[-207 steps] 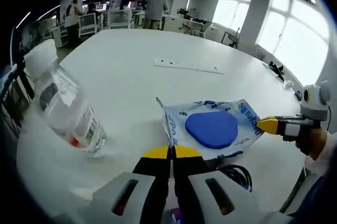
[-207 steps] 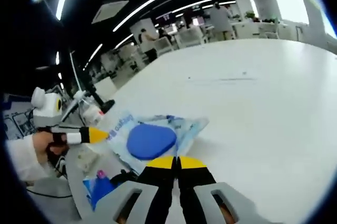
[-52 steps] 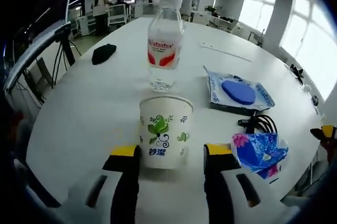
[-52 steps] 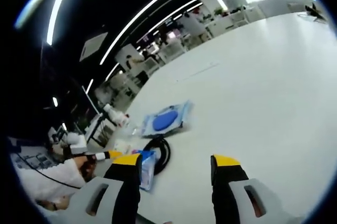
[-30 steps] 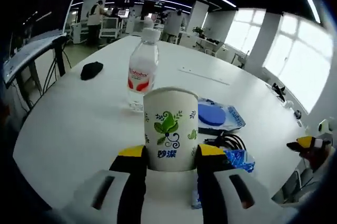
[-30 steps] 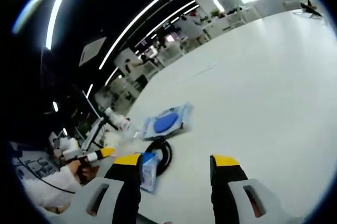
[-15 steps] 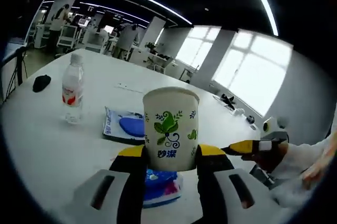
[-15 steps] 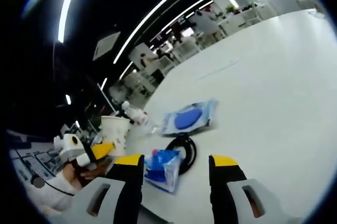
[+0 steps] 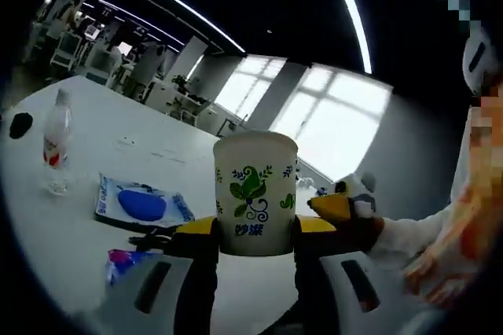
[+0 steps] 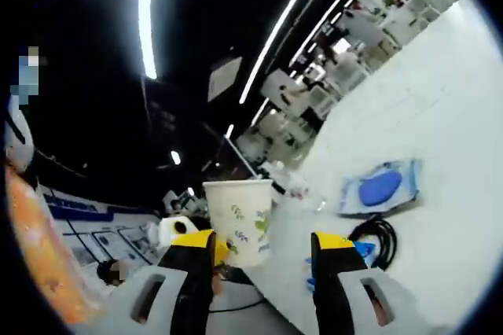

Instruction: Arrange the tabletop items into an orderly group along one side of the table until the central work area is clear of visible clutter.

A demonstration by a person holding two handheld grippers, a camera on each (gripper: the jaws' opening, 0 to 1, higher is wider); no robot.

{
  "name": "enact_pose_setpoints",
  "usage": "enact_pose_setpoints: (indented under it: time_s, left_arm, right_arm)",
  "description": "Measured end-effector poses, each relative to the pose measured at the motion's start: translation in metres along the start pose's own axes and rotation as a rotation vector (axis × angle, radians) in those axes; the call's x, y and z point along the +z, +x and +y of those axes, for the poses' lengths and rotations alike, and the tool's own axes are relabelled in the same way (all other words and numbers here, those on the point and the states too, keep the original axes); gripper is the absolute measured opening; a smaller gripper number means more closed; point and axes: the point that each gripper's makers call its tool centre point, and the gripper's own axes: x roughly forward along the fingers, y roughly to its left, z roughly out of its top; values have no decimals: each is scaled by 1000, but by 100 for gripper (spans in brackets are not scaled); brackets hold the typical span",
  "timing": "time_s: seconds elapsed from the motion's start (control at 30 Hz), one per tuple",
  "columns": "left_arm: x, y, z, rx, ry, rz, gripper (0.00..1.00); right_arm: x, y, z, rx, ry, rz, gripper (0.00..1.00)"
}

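- Table [image 9: 86, 154]: the wide white surface beyond the pack [image 9: 140, 204] is bare and open for passage.
- Pack: lies flat, a low obstacle on the near part of the table.
- Cable [image 9: 154, 237]: black coil just beside the pack on the near side; a snag risk for a low pass.
- Wrapper [image 9: 119, 263]: blue, crumpled, close to the cable and nearer the table edge than the pack.
- Bottle [image 9: 55, 142]: upright, well apart from the pack; the tallest thing standing on the table.
- Cup [image 9: 255, 193]: clamped in the left gripper [image 9: 244, 229], raised above the cluster by the pack.
- Right gripper [image 10: 262, 244]: jaws spread, nothing between them; the cup sits just beyond its left jaw.
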Motion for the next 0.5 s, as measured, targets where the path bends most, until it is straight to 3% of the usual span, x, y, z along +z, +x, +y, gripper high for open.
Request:
enact_pose_setpoints:
  time_s: [0.07, 0.2, 0.3, 0.5]
  left_arm:
    - [3, 0, -11, -60, -10, -19, 36]
    - [4, -5, -29, -143, -15, -34, 36]
    - [2, -8, -33, -171, -6, -16, 36]
    - [1, -14, -32, -171, 45, 37, 36]
  right_arm:
    - [5, 5, 15, 62, -54, -3, 45]
    - [1, 11, 32, 147, -70, 33, 40]
    - [-5, 12, 39, 179, -137, 70, 39]
    - [-11, 13, 40, 183, -146, 93, 37]
